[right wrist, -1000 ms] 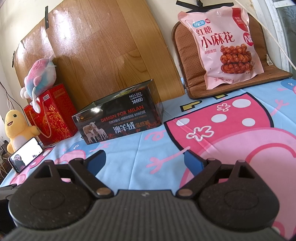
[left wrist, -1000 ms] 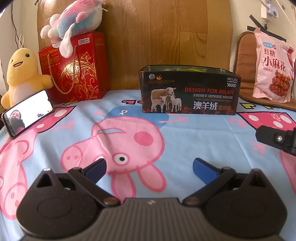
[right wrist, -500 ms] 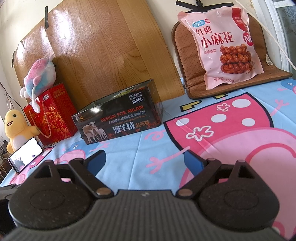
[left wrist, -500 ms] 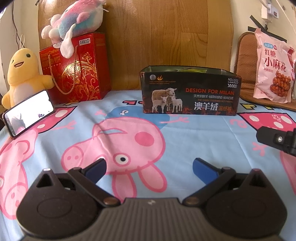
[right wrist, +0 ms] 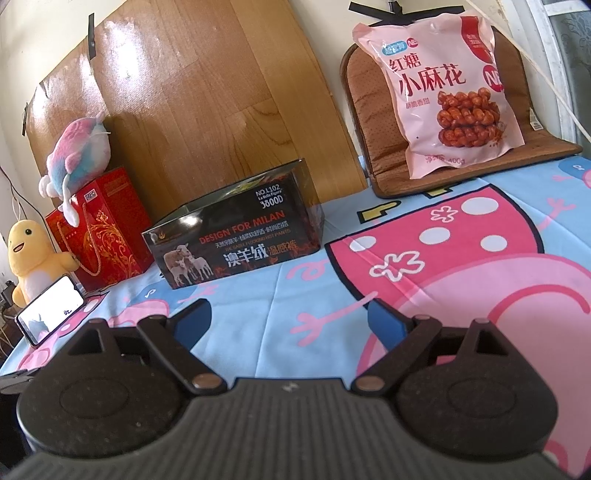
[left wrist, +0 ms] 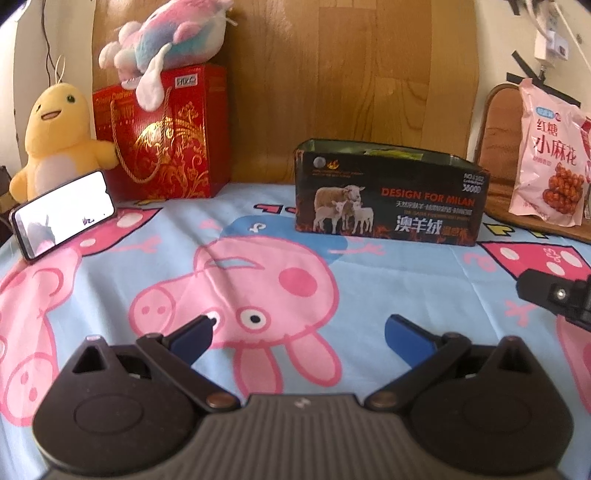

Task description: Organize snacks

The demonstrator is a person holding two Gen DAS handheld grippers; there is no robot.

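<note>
With both sets of jaws spread wide and empty, I read the rig as idle above the bed. On my left gripper the blue pads stand well apart over the cartoon-pig bedsheet, clamped on nothing. My right gripper shows the same state: jaws apart, nothing between them, only sheet below. A black part of the right unit is visible at the right edge of the left wrist view, so I judge that the two grippers sit side by side.

Moving outward, the open dark box printed with sheep and "DESIGN FOR MILAN" stands upright on the sheet ahead of both grippers, near the wooden board. Something yellow-green lies inside it; I cannot identify it.

Further right, the pink snack bag leans on a brown seat cushion, well apart from the box.

At the left stand a red gift bag with a pink-and-blue plush on top, a yellow plush duck and a lit phone.

Task status, as a judgement: little is done. The pink bag remains untouched outside the box. The likely remaining work is to reach it with the right jaws, clamp it and place it in the box.
</note>
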